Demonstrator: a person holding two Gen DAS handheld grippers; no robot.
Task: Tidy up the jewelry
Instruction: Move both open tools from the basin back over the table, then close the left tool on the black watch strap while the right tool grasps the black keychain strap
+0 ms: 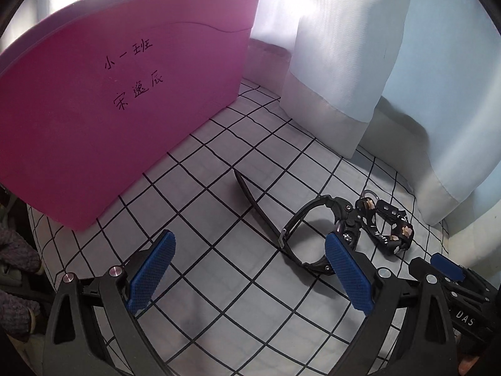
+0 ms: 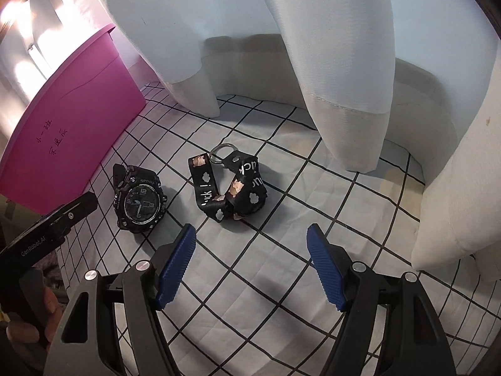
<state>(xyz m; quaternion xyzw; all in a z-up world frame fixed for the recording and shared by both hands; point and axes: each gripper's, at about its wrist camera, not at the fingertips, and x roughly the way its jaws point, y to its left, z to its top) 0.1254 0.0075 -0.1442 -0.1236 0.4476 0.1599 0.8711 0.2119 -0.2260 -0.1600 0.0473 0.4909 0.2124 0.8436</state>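
A black sport watch [image 2: 137,202] lies on the checked cloth [image 2: 281,188], face up in the right wrist view; in the left wrist view it [image 1: 313,228] shows its strap loop. A black printed wrist strap with a key ring [image 2: 230,188] lies just right of it, and also shows in the left wrist view [image 1: 386,225]. A pink box [image 1: 119,109] with handwritten characters stands at the left. My left gripper [image 1: 250,275] is open and empty, its right pad just in front of the watch. My right gripper [image 2: 250,269] is open and empty, a little short of the strap.
White curtains [image 2: 344,62] hang down onto the cloth behind and right of the items. A beige cushioned edge [image 2: 250,53] runs along the back. The pink box [image 2: 69,131] walls off the left side. The other gripper's body [image 2: 47,228] shows at the left.
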